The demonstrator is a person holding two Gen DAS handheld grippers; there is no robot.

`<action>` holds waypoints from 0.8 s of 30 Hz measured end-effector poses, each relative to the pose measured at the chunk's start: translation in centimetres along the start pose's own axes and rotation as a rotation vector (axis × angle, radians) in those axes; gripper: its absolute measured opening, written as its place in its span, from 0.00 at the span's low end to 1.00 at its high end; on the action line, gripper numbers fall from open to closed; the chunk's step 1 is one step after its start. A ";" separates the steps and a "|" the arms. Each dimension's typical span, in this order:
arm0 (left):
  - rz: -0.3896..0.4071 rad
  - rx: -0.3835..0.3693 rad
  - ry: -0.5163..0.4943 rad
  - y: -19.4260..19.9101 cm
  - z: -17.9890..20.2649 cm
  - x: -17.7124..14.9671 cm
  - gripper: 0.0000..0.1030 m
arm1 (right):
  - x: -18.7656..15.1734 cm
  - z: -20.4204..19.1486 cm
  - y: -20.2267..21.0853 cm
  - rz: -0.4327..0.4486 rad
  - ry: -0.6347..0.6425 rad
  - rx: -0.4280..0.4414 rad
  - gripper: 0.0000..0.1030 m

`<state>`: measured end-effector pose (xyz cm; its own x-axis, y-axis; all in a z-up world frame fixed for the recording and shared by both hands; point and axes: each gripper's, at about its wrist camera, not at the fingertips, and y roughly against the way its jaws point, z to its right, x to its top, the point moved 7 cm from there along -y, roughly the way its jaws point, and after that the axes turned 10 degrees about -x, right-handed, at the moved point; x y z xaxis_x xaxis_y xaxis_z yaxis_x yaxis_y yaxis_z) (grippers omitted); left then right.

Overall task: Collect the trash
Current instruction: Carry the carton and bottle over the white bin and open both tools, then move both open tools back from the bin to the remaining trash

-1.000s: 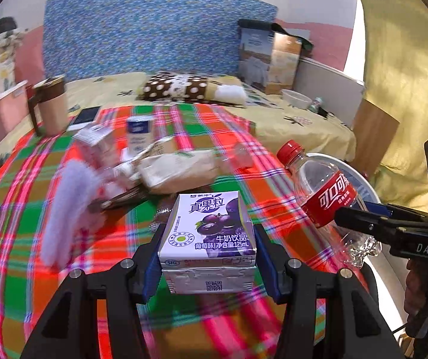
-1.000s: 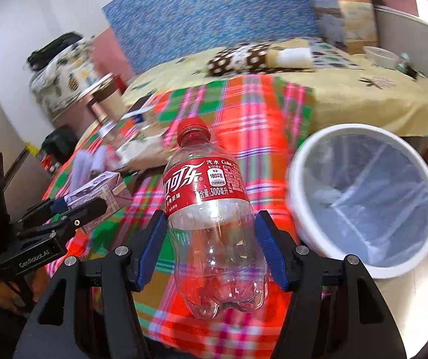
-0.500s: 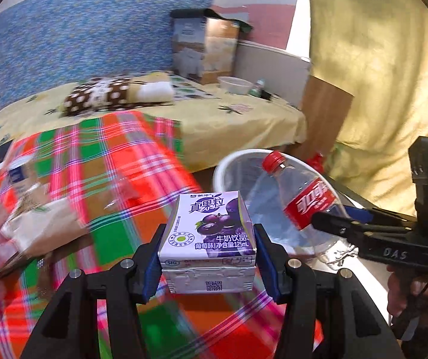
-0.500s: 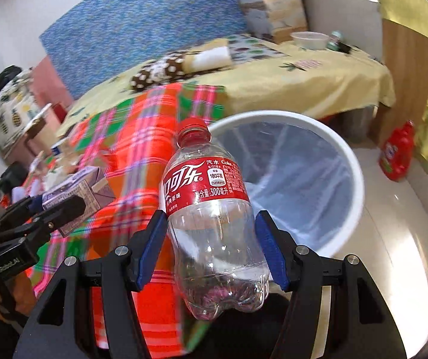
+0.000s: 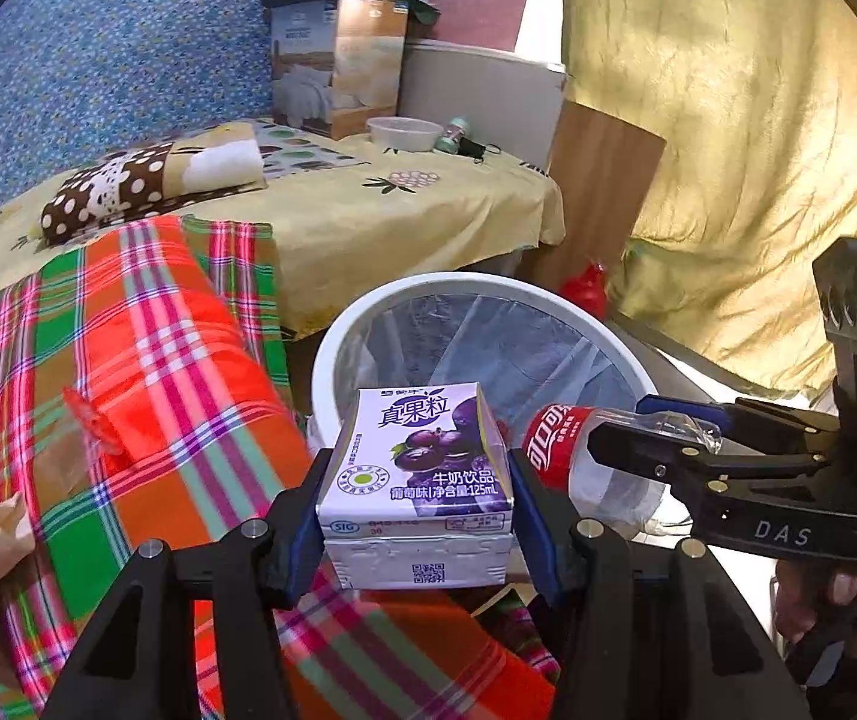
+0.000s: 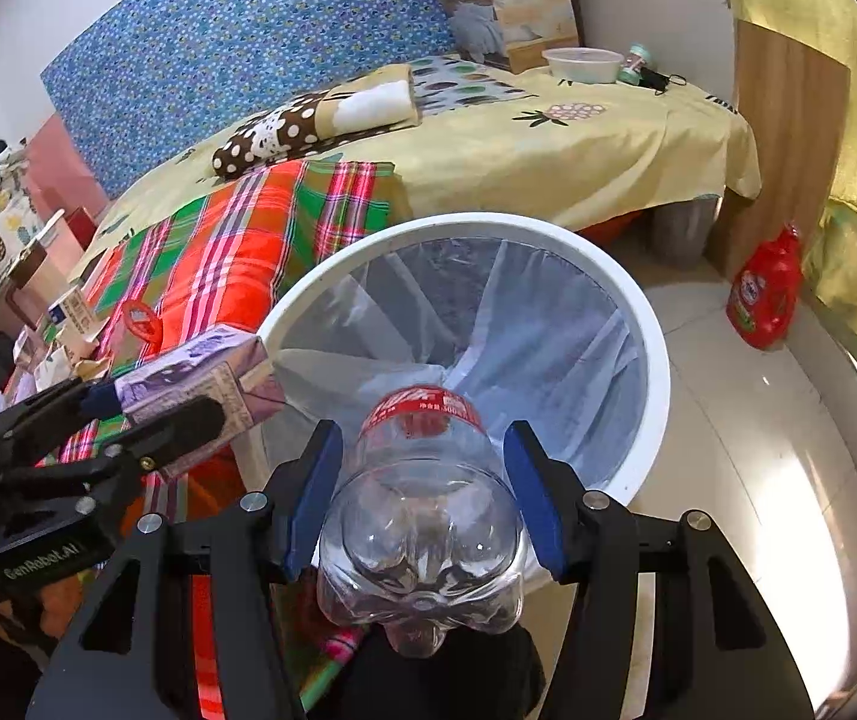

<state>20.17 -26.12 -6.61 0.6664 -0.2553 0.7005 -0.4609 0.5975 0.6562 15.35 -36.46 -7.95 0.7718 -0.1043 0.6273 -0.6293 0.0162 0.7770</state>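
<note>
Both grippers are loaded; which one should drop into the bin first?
Right, probably. Its gripper holds the bottle tipped neck-down over the bin. The left gripper holds the carton just short of the rim.

I see the bed (image 6: 578,150) under a yellow printed sheet, with a plaid blanket (image 5: 146,360) of red, green and pink spread over its near part. A polka-dot pillow (image 6: 308,126) lies on the sheet, and a white bowl (image 6: 584,63) sits near the far corner beside a small green bottle (image 6: 635,63). On the tiled floor (image 6: 758,420) stand a white lined bin (image 6: 659,372) just beside the bed and a red bottle (image 6: 767,294) by the wooden board (image 6: 788,138).
</note>
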 end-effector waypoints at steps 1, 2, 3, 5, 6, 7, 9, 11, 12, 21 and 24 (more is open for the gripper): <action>-0.004 -0.001 -0.003 -0.2 0.1 0.0 0.54 | 0.2 0.1 0.0 0.009 -0.003 0.002 0.56; -0.007 -0.005 -0.004 -0.4 0.1 0.0 0.54 | 0.3 0.1 0.0 0.016 -0.006 0.008 0.56; -0.006 -0.006 -0.006 -0.4 0.2 0.0 0.54 | 0.4 0.3 0.3 0.027 -0.013 0.010 0.56; -0.001 -0.002 -0.014 -0.5 0.3 0.1 0.54 | 0.6 0.6 0.7 0.045 -0.024 0.012 0.57; 0.002 0.003 -0.018 -0.5 0.3 0.2 0.54 | 0.6 0.7 0.8 0.050 -0.031 0.016 0.57; 0.003 0.004 -0.020 -0.5 0.3 0.2 0.55 | 0.8 0.6 0.8 0.052 -0.036 0.018 0.57; 0.010 0.002 -0.019 -0.4 0.3 0.3 0.55 | 0.8 0.8 1.1 0.062 -0.045 0.019 0.57; 0.022 0.004 -0.022 -0.2 0.4 0.5 0.59 | 0.8 0.8 1.2 0.066 -0.050 0.024 0.57; 0.030 0.001 -0.020 -0.1 0.4 0.6 0.62 | 0.8 0.7 1.2 0.066 -0.052 0.026 0.57; 0.057 0.011 0.021 1.9 -0.4 0.0 0.63 | 0.4 -0.4 2.0 0.088 -0.048 0.043 0.57; 0.066 0.027 0.041 3.0 -0.9 -0.5 0.63 | 0.3 -1.2 2.5 0.101 -0.037 0.053 0.57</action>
<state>18.96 -23.50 -5.20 0.6572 -0.1845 0.7308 -0.5200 0.5909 0.6168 14.11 -35.29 -5.73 0.7007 -0.1412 0.6994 -0.7087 -0.0243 0.7051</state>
